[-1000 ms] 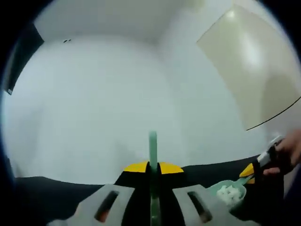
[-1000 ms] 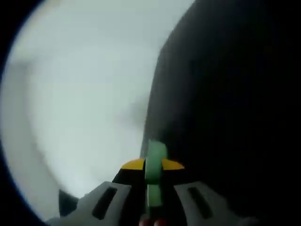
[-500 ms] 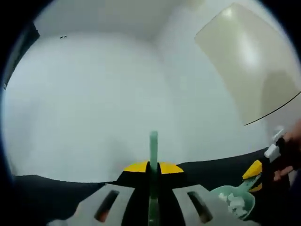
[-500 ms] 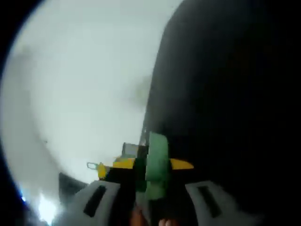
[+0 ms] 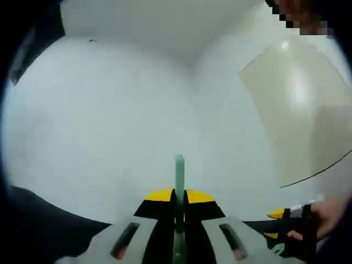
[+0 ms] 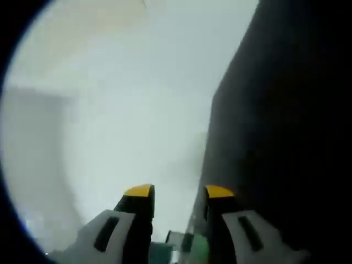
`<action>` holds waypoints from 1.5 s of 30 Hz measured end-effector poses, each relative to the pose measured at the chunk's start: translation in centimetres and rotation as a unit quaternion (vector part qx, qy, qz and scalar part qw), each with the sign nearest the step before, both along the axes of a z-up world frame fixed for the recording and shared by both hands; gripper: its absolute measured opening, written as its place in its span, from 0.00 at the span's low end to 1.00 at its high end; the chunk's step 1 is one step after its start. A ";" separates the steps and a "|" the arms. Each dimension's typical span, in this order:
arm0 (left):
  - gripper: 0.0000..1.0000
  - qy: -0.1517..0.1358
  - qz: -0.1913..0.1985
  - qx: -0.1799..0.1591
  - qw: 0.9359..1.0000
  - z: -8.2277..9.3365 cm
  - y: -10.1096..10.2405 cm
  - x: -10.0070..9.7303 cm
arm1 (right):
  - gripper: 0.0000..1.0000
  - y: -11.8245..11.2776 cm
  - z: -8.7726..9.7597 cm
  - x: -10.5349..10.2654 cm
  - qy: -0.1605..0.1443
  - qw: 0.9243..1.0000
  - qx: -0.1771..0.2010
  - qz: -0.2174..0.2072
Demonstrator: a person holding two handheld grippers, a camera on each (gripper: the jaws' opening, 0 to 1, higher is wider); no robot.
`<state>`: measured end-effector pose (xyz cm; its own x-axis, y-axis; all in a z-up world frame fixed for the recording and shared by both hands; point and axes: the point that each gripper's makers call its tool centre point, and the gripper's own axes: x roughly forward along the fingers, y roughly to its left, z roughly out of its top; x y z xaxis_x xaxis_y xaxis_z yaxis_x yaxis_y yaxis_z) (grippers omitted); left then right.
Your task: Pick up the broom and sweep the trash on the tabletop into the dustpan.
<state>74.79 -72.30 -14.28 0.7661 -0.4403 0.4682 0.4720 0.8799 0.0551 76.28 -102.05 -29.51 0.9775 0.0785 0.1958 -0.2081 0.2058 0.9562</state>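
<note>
While you are aiming the left gripper point(image 5: 179, 193) at a white wall point(image 5: 110, 121), its yellow-tipped jaws are pressing together on a thin green handle point(image 5: 179, 170).

Item, handle: it is standing straight up between the left jaws and poking out past their tips. You cannot tell from this view whether it belongs to the broom; no bristles are showing.

Item, tabletop point(image 5: 49, 220): it is running as a dark band across the bottom of the left gripper view, under the wall.

Item, panel point(image 5: 300, 110): a beige panel is leaning across the upper right of the left gripper view.

Item, right gripper point(image 6: 179, 191): its jaws are standing apart with a clear gap between the yellow tips, and nothing is sitting between those tips. In the left gripper view it is showing at the lower right edge, with your hand point(image 5: 330, 217) gripping it.

Item, green object point(image 6: 190, 243): a blurred green shape is lying low between the bases of the right jaws, below the tips. You cannot tell whether the jaws are touching it, nor whether it is the dustpan. A small green edge is also showing beside the right gripper in the left gripper view.

Item, dark surface point(image 6: 286, 137): it is taking up the right side of the right gripper view, next to pale blurred wall.
</note>
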 end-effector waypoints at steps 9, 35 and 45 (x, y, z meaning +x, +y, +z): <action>0.04 -0.055 0.153 0.095 0.982 2.4 11.9 2.3 | 0.36 3.1 1.0 1.3 -0.047 0.990 -0.134 0.017; 0.05 0.273 -0.019 0.089 0.958 -8.5 17.3 15.1 | 0.33 2.8 0.1 1.1 -0.029 0.991 -0.132 0.020; 0.14 0.362 -0.059 0.182 0.912 -12.9 14.2 15.8 | 0.30 2.7 0.1 1.1 -0.031 0.992 -0.124 0.021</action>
<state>90.63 -58.10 -27.14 0.7541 -0.5648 -0.3351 0.5904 0.8065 -0.0308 77.35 -99.35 -29.37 0.9589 0.1730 0.2248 -0.2784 0.4224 0.8626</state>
